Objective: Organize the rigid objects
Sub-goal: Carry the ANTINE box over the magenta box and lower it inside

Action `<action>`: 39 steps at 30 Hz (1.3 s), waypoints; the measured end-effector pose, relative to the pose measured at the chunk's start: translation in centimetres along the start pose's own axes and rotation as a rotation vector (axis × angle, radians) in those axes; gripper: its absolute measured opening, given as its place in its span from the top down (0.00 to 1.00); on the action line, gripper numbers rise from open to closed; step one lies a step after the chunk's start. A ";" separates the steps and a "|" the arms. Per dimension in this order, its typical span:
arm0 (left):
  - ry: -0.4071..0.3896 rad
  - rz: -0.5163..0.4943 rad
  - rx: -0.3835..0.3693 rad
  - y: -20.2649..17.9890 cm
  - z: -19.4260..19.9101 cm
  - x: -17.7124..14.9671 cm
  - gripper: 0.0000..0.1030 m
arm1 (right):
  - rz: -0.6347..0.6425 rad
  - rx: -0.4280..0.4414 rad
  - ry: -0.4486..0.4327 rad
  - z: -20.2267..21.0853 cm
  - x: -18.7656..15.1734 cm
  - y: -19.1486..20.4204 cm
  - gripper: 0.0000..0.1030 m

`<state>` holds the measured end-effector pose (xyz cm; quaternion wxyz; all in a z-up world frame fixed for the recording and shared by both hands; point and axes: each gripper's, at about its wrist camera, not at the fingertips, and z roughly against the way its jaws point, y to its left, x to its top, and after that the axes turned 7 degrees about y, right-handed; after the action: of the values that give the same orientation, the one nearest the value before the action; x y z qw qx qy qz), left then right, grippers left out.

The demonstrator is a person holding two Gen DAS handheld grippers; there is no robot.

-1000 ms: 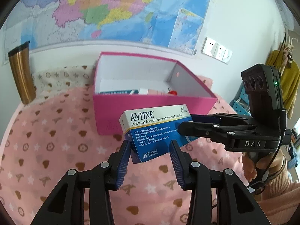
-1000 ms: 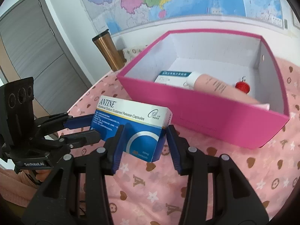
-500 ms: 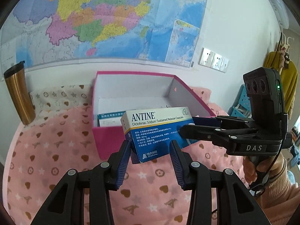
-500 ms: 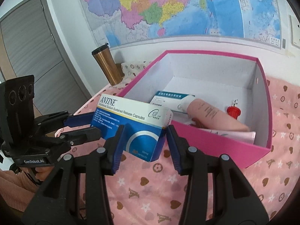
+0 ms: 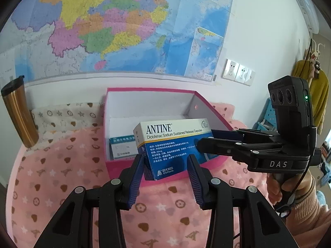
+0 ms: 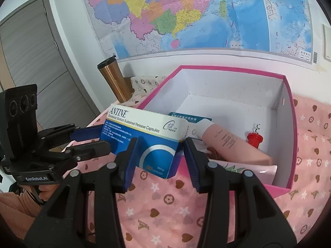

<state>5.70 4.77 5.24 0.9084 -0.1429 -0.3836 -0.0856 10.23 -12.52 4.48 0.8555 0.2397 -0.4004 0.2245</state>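
A blue and white ANTINE medicine box (image 5: 171,144) (image 6: 144,138) is held in the air by both grippers over the near rim of the pink storage box (image 5: 124,170) (image 6: 289,144). My left gripper (image 5: 165,161) (image 6: 91,138) is shut on one end of it. My right gripper (image 6: 160,144) (image 5: 206,142) is shut on the other end. Inside the pink box lie a teal and white medicine box (image 5: 121,146) (image 6: 190,118), a pink tube (image 6: 229,144) and a small red item (image 6: 254,139).
A copper tumbler (image 5: 18,111) (image 6: 113,80) stands at the back left on the pink patterned cloth (image 5: 51,175) (image 6: 165,206). A map hangs on the wall behind. Wall sockets (image 5: 238,72) are at the right. A grey door (image 6: 35,62) is at the left.
Both grippers have lifted the ANTINE box and carried it toward the pink box, from in front of its wall to over its near rim. The grip has not changed.
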 end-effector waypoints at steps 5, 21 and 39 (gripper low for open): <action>-0.004 0.000 0.009 0.3 -0.3 0.7 0.59 | 0.004 -0.011 -0.003 -0.2 0.9 -0.1 0.54; 0.020 0.021 0.046 2.3 -2.3 2.0 0.59 | -0.002 -0.022 0.016 -1.9 2.7 -0.8 0.54; 0.089 0.049 0.083 4.1 -5.2 2.3 0.59 | -0.039 -0.012 0.079 -4.9 3.2 -2.0 0.54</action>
<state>11.88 6.80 2.70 0.9315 -0.1105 -0.3423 -0.0536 16.09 -10.59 3.81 0.8762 0.2332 -0.3630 0.2146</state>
